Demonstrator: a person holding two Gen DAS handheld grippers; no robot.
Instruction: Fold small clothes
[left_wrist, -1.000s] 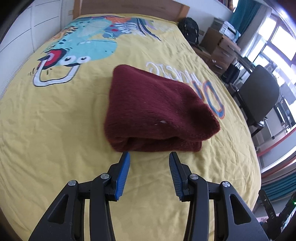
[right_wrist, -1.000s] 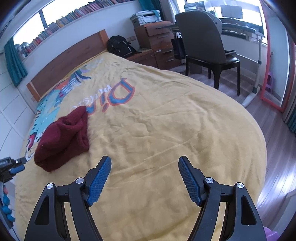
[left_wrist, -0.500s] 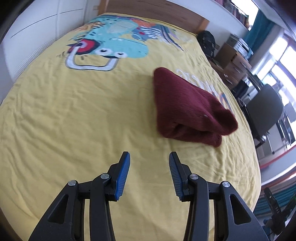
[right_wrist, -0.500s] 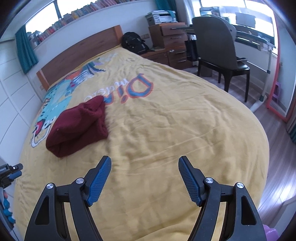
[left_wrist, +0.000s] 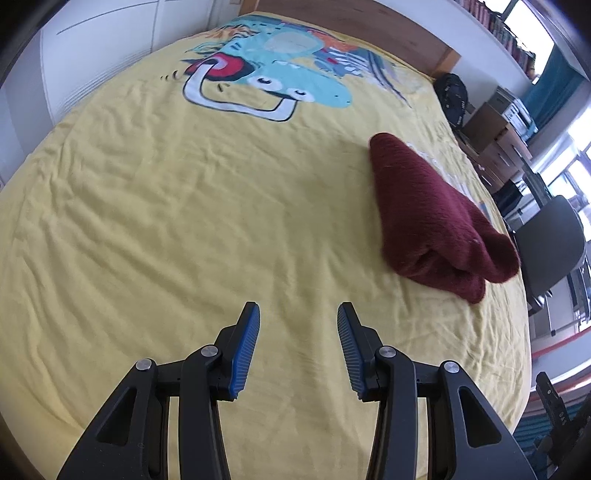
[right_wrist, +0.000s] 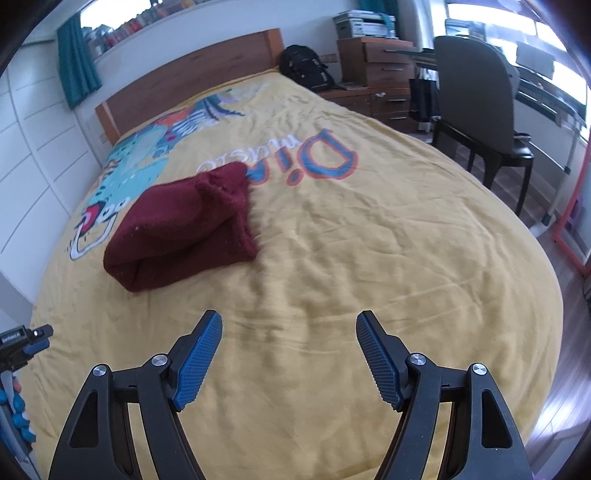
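A dark red fuzzy garment (left_wrist: 436, 218) lies folded into a thick bundle on the yellow bedspread (left_wrist: 184, 221). In the right wrist view the same garment (right_wrist: 184, 229) sits left of centre on the bedspread (right_wrist: 369, 258). My left gripper (left_wrist: 298, 314) hangs open over bare sheet, well to the left of the bundle, nothing between its blue pads. My right gripper (right_wrist: 289, 323) stands wide open over the sheet, nearer than the bundle and to its right, holding nothing.
A wooden headboard (right_wrist: 184, 85), a black backpack (right_wrist: 306, 70) and a wooden drawer unit (right_wrist: 380, 74) stand at the bed's far end. A dark office chair (right_wrist: 476, 107) and desk sit to the right. A white wall (left_wrist: 92, 66) borders the bed's left side.
My left gripper has drawn away from the bundle to the left, so the garment slid from straight ahead to the right of its view. The right gripper's view swung toward the garment. Both openings unchanged.
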